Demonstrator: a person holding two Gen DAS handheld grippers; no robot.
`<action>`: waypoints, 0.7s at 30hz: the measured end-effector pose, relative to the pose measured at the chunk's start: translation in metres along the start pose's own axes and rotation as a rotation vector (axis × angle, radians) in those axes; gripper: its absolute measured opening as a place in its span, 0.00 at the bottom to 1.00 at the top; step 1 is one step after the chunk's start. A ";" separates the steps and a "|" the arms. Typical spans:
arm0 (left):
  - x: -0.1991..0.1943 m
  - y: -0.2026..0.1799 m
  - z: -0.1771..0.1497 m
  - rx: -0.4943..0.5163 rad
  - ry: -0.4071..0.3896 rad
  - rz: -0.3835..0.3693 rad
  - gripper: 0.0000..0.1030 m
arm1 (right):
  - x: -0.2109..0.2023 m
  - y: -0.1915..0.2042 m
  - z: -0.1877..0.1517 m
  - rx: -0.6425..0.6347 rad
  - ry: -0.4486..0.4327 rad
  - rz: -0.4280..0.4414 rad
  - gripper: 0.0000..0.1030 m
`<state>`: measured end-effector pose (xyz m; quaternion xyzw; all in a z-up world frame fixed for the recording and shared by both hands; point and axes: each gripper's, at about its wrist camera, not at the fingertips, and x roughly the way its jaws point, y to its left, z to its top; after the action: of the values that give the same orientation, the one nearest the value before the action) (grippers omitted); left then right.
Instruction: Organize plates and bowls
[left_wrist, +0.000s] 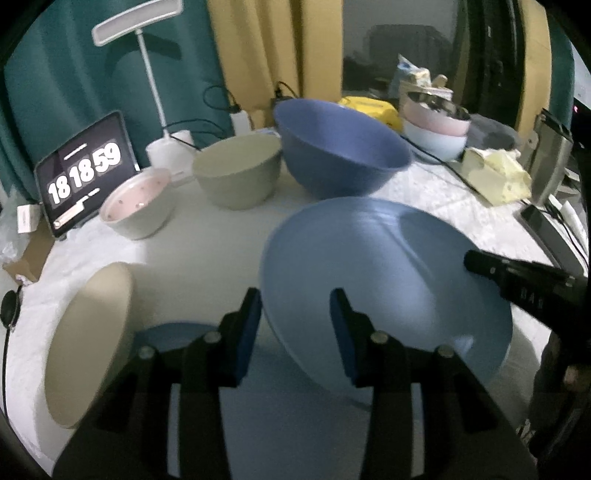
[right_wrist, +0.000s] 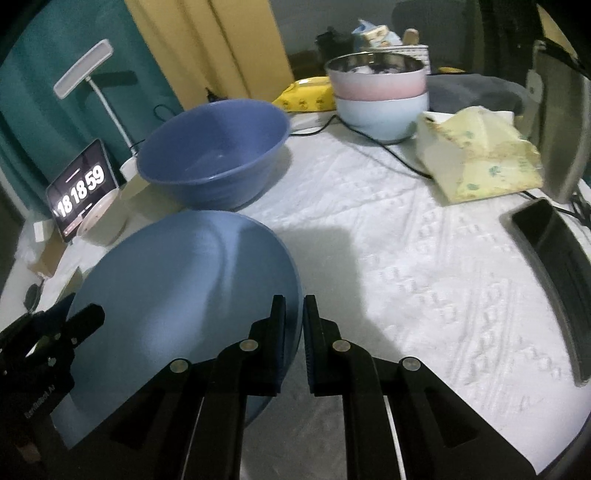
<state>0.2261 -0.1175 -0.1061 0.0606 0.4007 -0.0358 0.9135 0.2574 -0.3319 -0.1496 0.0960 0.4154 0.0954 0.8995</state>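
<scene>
A light blue plate (left_wrist: 388, 280) (right_wrist: 192, 280) hangs tilted above the white tablecloth, held from both sides. My left gripper (left_wrist: 297, 317) has the plate's near rim between its blue pads and is closed on it; in the right wrist view the left gripper (right_wrist: 79, 312) sits at the plate's left edge. My right gripper (right_wrist: 294, 325) is shut on the opposite rim and reaches in from the right as a black arm (left_wrist: 517, 280). Behind the plate stands a dark blue bowl (left_wrist: 343, 147) (right_wrist: 214, 147).
A beige bowl (left_wrist: 236, 170) and a pink-lined bowl (left_wrist: 136, 203) stand at the back left. Another beige bowl (left_wrist: 88, 343) lies tipped beside a small blue dish (left_wrist: 173, 336). Stacked pink and pale blue bowls (right_wrist: 380, 96), a tissue pack (right_wrist: 476, 155), a phone (right_wrist: 546, 236) and a clock tablet (left_wrist: 85, 173) ring the table.
</scene>
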 end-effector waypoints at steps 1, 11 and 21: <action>0.001 -0.003 0.000 0.008 0.006 -0.006 0.39 | -0.001 -0.002 0.000 0.005 -0.002 -0.006 0.10; 0.023 -0.023 -0.002 0.032 0.103 -0.070 0.40 | -0.005 -0.024 -0.003 0.059 0.004 -0.062 0.11; 0.007 -0.024 -0.004 0.035 0.072 -0.091 0.45 | -0.018 -0.015 -0.003 0.056 -0.030 -0.100 0.16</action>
<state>0.2256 -0.1404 -0.1162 0.0595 0.4349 -0.0822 0.8948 0.2450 -0.3503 -0.1417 0.1019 0.4086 0.0373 0.9062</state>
